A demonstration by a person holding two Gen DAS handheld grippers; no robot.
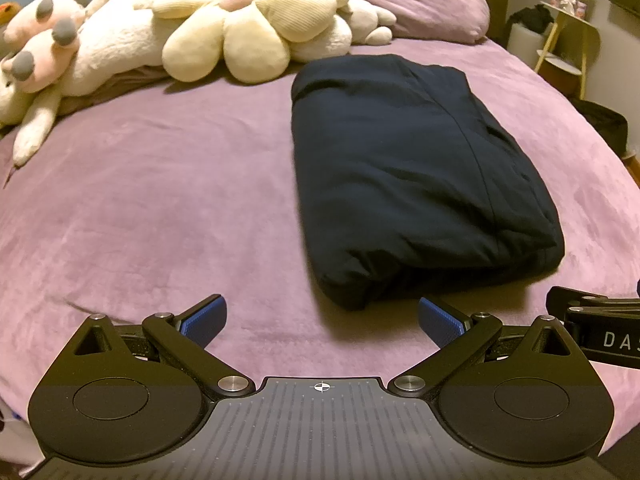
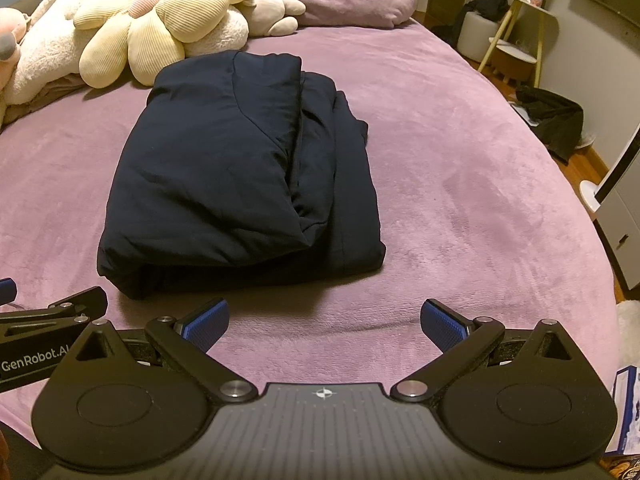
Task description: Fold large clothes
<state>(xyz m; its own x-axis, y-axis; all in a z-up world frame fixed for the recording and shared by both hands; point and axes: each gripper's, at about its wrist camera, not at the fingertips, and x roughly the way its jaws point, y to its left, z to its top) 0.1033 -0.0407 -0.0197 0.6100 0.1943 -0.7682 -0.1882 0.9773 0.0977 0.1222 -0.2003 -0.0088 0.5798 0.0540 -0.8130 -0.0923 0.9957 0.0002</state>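
Observation:
A dark navy garment (image 1: 416,176) lies folded into a thick rectangular bundle on the purple bedspread (image 1: 160,200); it also shows in the right wrist view (image 2: 232,176). My left gripper (image 1: 322,320) is open and empty, held just short of the bundle's near edge, a little to its left. My right gripper (image 2: 324,322) is open and empty, just in front of the bundle's near right corner. Each gripper's side shows at the edge of the other's view.
Cream and pink plush toys (image 1: 192,36) and a purple pillow (image 1: 424,4) lie at the head of the bed. To the right of the bed stand a yellow side table (image 2: 516,24), a white stool (image 2: 476,36) and dark bags on the floor (image 2: 556,120).

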